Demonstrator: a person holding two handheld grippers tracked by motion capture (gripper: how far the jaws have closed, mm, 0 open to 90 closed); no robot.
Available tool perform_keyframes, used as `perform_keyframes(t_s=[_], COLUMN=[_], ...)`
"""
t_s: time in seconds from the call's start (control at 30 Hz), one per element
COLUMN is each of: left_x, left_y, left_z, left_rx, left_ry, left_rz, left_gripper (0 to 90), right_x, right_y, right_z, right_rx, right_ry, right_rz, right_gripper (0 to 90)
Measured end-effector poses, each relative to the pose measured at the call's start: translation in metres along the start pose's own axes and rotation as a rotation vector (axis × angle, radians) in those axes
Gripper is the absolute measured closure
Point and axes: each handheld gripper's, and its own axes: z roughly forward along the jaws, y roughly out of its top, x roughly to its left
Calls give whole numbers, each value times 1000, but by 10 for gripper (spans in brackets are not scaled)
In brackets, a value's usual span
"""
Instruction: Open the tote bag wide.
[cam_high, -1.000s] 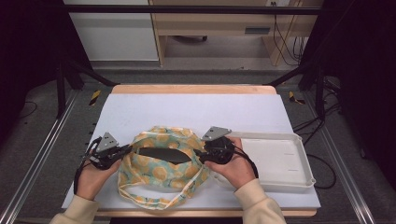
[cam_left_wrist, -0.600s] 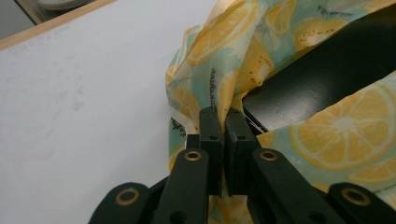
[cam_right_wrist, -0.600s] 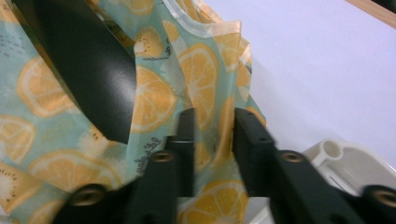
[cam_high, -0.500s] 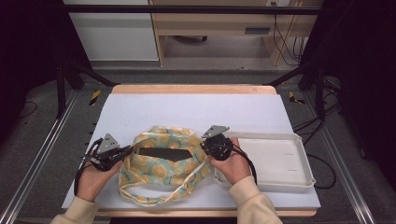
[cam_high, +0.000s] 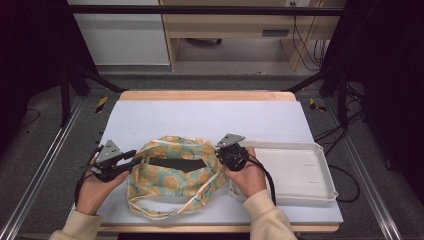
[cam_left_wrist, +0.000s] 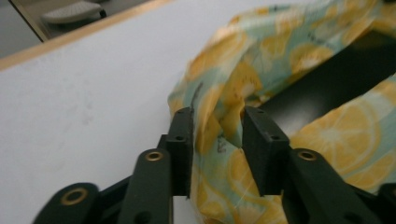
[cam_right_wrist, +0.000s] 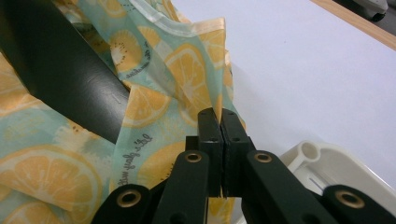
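- The white foam-covered table (cam_high: 210, 120) carries everything.
- A shallow white plastic tray (cam_high: 305, 175) sits at its right, just beside the bag.
- The lemon-print fabric tote bag (cam_high: 175, 175) lies near the front edge, mouth gaping.
- The right gripper (cam_high: 231, 154) is pinched tight on the bag's right rim.
- The left gripper (cam_high: 131, 158) has just been opening; the left rim lies loose between its parted jaws.

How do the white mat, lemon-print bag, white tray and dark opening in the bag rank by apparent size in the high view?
1. white mat
2. lemon-print bag and white tray: too alike to rank
3. dark opening
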Motion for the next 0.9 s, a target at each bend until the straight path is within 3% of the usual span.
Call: perform_keyframes(t_s=[0.1, 0.2, 0.23, 0.47, 0.67, 0.83, 0.9], left_x=[-1, -7, -13, -30, -39, -41, -42], left_y=[8, 12, 12, 5, -1, -4, -4], left_z=[-10, -10, -5, 18, 30, 35, 35], left_rx=[-45, -52, -44, 7, 43, 68, 67], left_ry=[-42, -127, -186, -273, -295, -297, -297], left_rz=[12, 44, 66, 158, 216, 231, 235], left_gripper=[568, 520, 480, 331, 230, 231, 270], right_x=[-1, -2, -1, -1, 0, 1, 1], right_y=[-2, -5, -5, -5, -5, -5, -5], right_z=[0, 1, 2, 3, 3, 4, 5], right_rx=[-16, -11, -15, -16, -16, -15, -15], right_ry=[10, 13, 16, 23, 33, 36, 38], right_rz=[14, 22, 21, 19, 14, 16, 16], right_gripper=[895, 895, 895, 893, 890, 886, 886])
